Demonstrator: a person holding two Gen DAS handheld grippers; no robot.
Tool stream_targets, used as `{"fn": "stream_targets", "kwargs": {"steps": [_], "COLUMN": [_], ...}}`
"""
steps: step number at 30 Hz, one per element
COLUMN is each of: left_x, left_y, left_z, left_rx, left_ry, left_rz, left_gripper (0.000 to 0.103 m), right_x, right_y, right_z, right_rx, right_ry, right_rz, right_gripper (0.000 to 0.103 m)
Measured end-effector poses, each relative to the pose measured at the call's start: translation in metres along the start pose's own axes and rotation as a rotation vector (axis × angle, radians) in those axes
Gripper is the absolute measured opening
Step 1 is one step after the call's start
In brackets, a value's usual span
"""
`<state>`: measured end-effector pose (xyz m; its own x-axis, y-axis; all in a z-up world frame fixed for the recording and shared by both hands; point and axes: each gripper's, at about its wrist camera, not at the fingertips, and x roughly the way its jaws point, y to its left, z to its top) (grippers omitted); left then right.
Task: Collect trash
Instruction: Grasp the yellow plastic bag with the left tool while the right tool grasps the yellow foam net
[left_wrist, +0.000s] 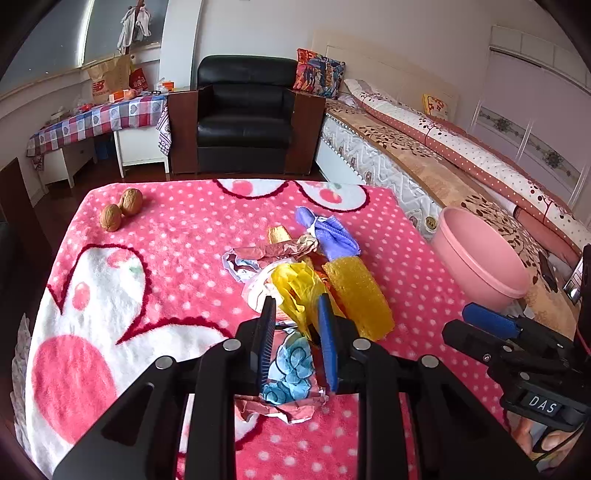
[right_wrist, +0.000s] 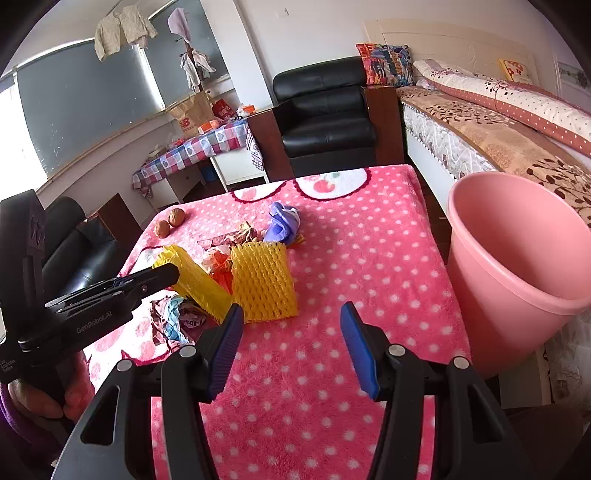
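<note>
L gripper (left_wrist: 297, 314) had its fingers nearly closed on the yellow plastic bag (left_wrist: 295, 284) amid the trash pile mid-blanket, R gripper (right_wrist: 291, 332) wide open & empty; next probably lift, carry to pink bin (right_wrist: 517, 266).

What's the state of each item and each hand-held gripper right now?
left hand-held gripper: shut on yellow plastic bag
right hand-held gripper: open, holds nothing
yellow plastic bag: pinched, lifted from the pile
yellow foam net: lying on blanket
pink bin: upright beside table
walnuts: untouched, far corner
</note>
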<state>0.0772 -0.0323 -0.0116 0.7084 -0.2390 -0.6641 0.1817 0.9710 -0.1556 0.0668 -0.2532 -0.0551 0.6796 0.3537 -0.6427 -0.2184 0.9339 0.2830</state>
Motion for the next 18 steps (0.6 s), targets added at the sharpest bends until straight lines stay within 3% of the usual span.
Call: {"fn": "stream_targets", "kwargs": {"steps": [2,4,14,18], "left_x": [0.0,-0.002,-0.041,-0.054], "left_y": [0.0,0.003,0.02,0.026], "left_z": [0.001,0.003,0.02,0.024], "left_rx": [-0.005,-0.018,-0.08,-0.086], "left_ry": [-0.007,-0.012,-0.103,-0.137], "left_rz": [-0.006,-0.025,-0.052,-0.044], "left_gripper": [0.01,0.004,0.003,0.003], "right_x": [0.002,0.003,0.033,0.057], "right_y": [0.001,0.002,0.002,0.002], "right_z": [0.001,0.002,0.02,0.027], "right_rx": [-0.002,-0.005,0.031,0.029], "right_ry": [0.004,0.007,0.069,0.111], "right_rz": [0.005,0.011,0.105,0.098], "right_gripper": [0.054,0.054,0.054,0.054]}}
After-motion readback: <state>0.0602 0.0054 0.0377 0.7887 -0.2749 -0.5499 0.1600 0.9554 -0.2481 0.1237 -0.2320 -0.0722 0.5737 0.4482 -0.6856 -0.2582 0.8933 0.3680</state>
